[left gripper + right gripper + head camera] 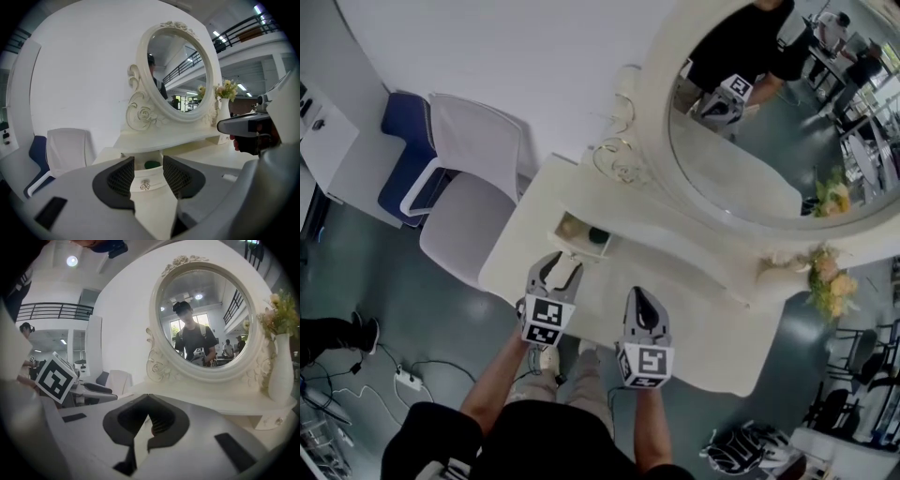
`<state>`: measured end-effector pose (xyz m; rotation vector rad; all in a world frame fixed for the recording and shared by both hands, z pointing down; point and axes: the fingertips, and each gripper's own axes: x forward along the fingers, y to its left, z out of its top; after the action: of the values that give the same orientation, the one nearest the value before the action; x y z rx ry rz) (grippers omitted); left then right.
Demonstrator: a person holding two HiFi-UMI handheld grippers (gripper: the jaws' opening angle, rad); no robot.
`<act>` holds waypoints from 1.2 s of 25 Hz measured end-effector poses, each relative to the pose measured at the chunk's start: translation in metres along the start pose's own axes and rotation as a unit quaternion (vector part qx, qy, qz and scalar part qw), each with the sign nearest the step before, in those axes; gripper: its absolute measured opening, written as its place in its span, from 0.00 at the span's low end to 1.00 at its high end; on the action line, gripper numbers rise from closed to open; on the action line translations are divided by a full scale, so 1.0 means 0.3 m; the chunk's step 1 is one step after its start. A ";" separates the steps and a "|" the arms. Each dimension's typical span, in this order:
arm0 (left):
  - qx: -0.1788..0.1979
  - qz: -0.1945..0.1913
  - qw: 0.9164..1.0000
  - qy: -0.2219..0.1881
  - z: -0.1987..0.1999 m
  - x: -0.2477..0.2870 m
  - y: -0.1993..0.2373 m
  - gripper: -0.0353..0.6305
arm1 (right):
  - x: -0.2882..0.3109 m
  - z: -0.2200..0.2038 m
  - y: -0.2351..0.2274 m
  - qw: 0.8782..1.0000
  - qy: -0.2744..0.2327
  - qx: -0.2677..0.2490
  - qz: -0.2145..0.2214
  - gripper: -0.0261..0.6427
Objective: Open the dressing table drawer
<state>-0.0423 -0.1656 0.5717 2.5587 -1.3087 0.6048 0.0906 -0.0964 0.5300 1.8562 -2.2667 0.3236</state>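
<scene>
- My left gripper [147, 169] is spread wide and holds nothing. The drawer [157, 182] stands pulled out on the dressing table [703, 319]. Its small knob [145, 185] shows in the gap between the pads, untouched.
- My right gripper [149, 418] is closed and empty.
- Risk: a sideways swing of the left gripper could catch the drawer front and push it back in or skew it.
- Risk: a careless reach could knock the green thing [151, 165] inside the drawer, or the flower vase [280, 376] further right.
</scene>
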 end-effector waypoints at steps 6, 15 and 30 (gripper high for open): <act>0.003 -0.006 1.000 -0.025 0.099 -0.088 -0.035 0.33 | -0.071 0.082 -0.005 1.000 -0.018 -0.009 -0.014 0.03; 0.017 -0.025 0.998 -0.060 0.243 -0.216 -0.111 0.32 | -0.174 0.188 -0.009 0.998 -0.045 -0.018 -0.034 0.03; 0.044 -0.052 0.991 -0.115 0.390 -0.443 -0.206 0.23 | -0.336 0.294 0.046 0.995 -0.079 -0.034 -0.054 0.03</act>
<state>-0.0306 -0.0747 0.4080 2.8180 -1.2300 0.3644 0.0958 -0.0248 0.4162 2.0249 -2.2324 0.0861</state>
